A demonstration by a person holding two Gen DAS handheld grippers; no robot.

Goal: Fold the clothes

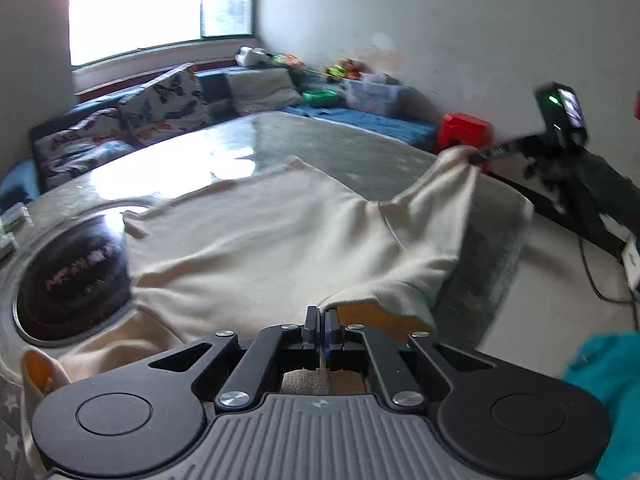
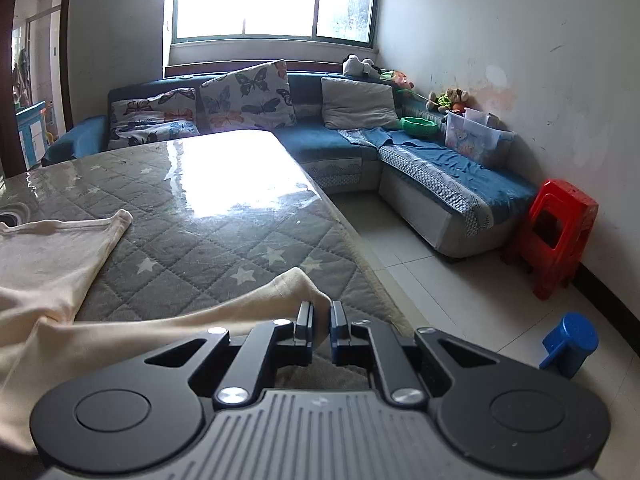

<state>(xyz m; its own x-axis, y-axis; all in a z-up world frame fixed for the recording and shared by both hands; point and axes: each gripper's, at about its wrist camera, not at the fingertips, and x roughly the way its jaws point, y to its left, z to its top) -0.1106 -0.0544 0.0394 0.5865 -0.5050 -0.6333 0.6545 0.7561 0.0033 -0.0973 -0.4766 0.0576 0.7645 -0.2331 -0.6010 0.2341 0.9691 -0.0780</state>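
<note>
Here both tools, the left tool (image 1: 322, 322) and right tool (image 2: 322, 320), are pinched tight on the cream garment (image 1: 260, 236) across the desk (image 2: 224, 216), low in frame, where uneven pulling could slip a corner.

Right gripper (image 2: 321, 326) sits at the bottom centre of the frame, its fingers (image 2: 304, 320) pinched on a fold of cream garment (image 2: 120, 340). The cloth runs off to the lower left, and one corner of it lies flat at the left edge. It's all on a desk (image 2: 208, 240) with a grey quilted star cover under shiny clear plastic, with window glare in the middle. Behind that there's a blue corner sofa (image 2: 440, 160) with butterfly cushions (image 2: 248, 96) across the top. Red stool (image 2: 560, 232) at right by the wall, and a small blue stool (image 2: 570, 344) on the tile floor at lower right.
</note>
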